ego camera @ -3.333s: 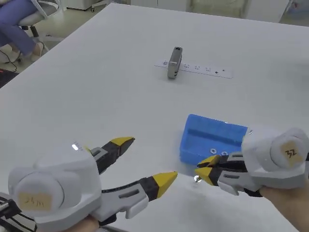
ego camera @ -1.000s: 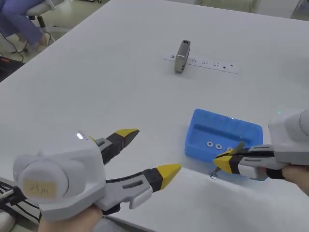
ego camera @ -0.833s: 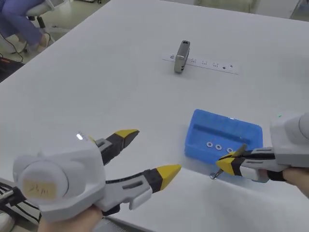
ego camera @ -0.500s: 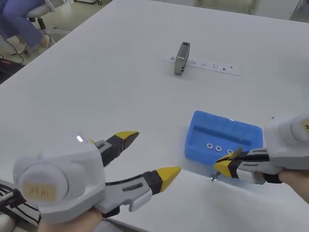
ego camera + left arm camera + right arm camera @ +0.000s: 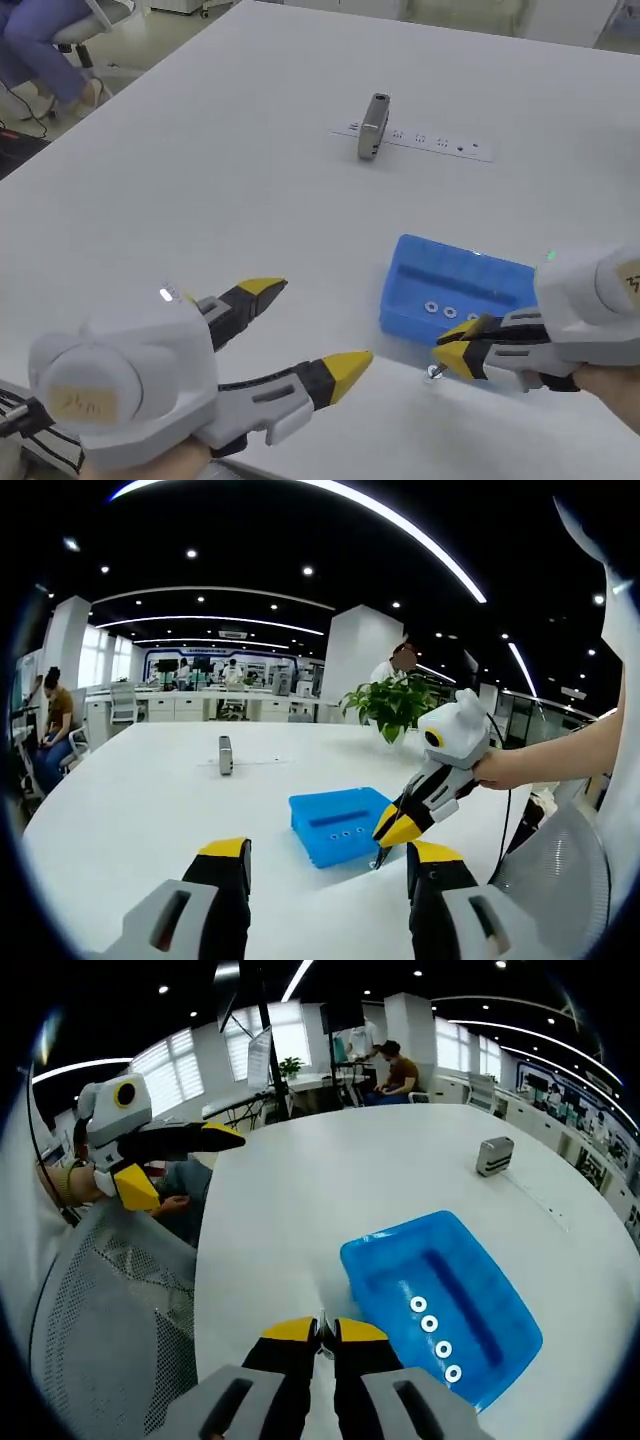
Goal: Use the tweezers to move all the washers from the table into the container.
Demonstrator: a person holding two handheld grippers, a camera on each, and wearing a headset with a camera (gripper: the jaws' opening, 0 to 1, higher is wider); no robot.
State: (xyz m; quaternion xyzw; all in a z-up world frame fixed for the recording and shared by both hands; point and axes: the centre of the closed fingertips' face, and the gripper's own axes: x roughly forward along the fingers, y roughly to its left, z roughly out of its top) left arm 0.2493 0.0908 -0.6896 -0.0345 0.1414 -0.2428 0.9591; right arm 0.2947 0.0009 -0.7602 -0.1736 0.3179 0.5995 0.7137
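A blue container (image 5: 455, 285) sits on the white table (image 5: 200, 180), and several washers (image 5: 449, 312) lie in a row inside it. My right gripper (image 5: 448, 350) hovers at its near wall, shut on thin metal tweezers (image 5: 440, 366). The tweezer tips meet a small washer (image 5: 434, 373) just in front of that wall; whether it is lifted I cannot tell. The right gripper view shows shut jaws (image 5: 322, 1328) pinching the tweezers beside the container (image 5: 400, 1250). My left gripper (image 5: 305, 325) hangs open and holds nothing, low at the left, well apart from the container (image 5: 335, 825).
A small grey device (image 5: 371, 127) stands on a white marked strip (image 5: 430, 142) further back on the table. A person sits on a chair (image 5: 45, 40) beyond the table's far left edge. A mesh chair (image 5: 110, 1310) is close beside the table.
The right gripper has drifted a little left and nearer along the container's near wall, the washer staying at the tweezer tips. The left gripper stays open in the same place.
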